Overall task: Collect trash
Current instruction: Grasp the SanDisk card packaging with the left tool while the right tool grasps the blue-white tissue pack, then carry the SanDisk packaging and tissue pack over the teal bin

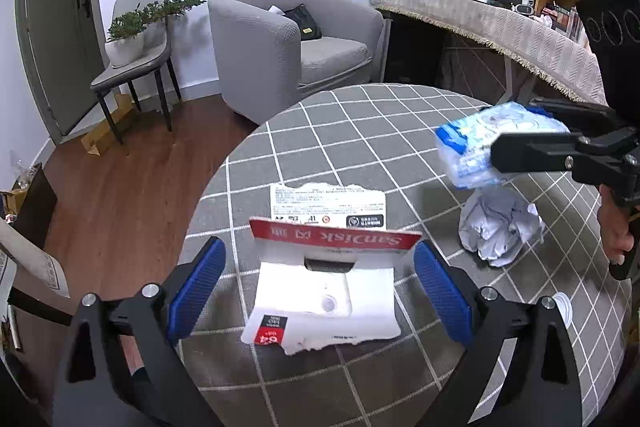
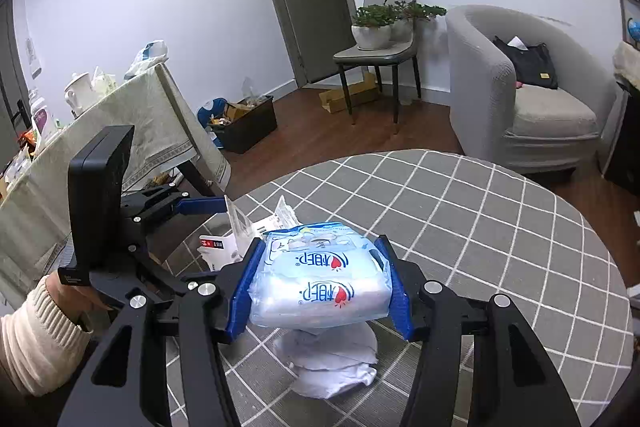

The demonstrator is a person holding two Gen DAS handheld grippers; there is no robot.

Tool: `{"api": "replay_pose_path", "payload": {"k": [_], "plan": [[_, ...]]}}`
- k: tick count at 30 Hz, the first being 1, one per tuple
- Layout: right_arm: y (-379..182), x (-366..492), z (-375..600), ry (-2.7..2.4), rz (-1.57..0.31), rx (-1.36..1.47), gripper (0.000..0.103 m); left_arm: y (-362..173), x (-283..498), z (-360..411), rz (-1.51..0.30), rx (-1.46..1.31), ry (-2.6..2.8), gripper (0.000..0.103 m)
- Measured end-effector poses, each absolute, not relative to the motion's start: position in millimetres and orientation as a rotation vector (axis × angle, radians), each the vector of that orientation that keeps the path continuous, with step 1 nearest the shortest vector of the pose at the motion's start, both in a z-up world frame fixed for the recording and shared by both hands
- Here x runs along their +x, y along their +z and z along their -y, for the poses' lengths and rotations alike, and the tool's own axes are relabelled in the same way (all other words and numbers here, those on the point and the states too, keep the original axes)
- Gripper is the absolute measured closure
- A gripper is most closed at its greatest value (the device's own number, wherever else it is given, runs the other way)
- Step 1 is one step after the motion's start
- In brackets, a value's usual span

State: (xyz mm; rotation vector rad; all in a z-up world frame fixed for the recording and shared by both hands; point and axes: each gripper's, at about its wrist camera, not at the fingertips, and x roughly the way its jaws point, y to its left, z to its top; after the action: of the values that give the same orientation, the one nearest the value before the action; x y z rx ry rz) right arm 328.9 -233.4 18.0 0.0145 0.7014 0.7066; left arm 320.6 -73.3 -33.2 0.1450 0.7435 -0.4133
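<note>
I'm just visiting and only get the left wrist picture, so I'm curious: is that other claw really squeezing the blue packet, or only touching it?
Observer: Squeezing. In the right wrist view both blue pads of the right gripper press against the sides of the tissue pack.
Operator: What's printed on the packet?
Observer: A red heart logo next to blue characters, and it appears twice.
Operator: And who holds the claw I'm looking through?
Observer: A left hand coming out of a cream knitted sleeve grips its handle.
</note>
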Motion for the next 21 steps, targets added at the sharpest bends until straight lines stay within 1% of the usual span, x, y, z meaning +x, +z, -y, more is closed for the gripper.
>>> {"api": "replay_pose_path", "payload": {"k": [5, 8, 10, 12, 21], "plan": [[16.1, 330.2, 239.5, 0.695, -0.707, 0.024, 0.046, -30.9, 324.0, 80.3, -0.741, 0.154, -0.398, 0.006], [16.5, 329.7, 242.6, 0.685, -0.706, 0.030, 0.046, -35.4, 326.9, 88.9, -0.771, 0.202, -0.392, 0.007], [16.9, 329.2, 244.7, 0.674, -0.704, 0.044, 0.046, -37.5, 327.4, 90.2, -0.781, 0.212, -0.390, 0.011], [17.6, 329.7, 244.6, 0.666, -0.706, 0.063, 0.046, -40.3, 329.7, 88.7, -0.807, 0.196, -0.398, 0.025], [25.6, 328.6, 234.0, 0.650, -0.703, 0.060, 0.046, -40.7, 324.6, 84.6, -0.815, 0.156, -0.400, 0.026]]}}
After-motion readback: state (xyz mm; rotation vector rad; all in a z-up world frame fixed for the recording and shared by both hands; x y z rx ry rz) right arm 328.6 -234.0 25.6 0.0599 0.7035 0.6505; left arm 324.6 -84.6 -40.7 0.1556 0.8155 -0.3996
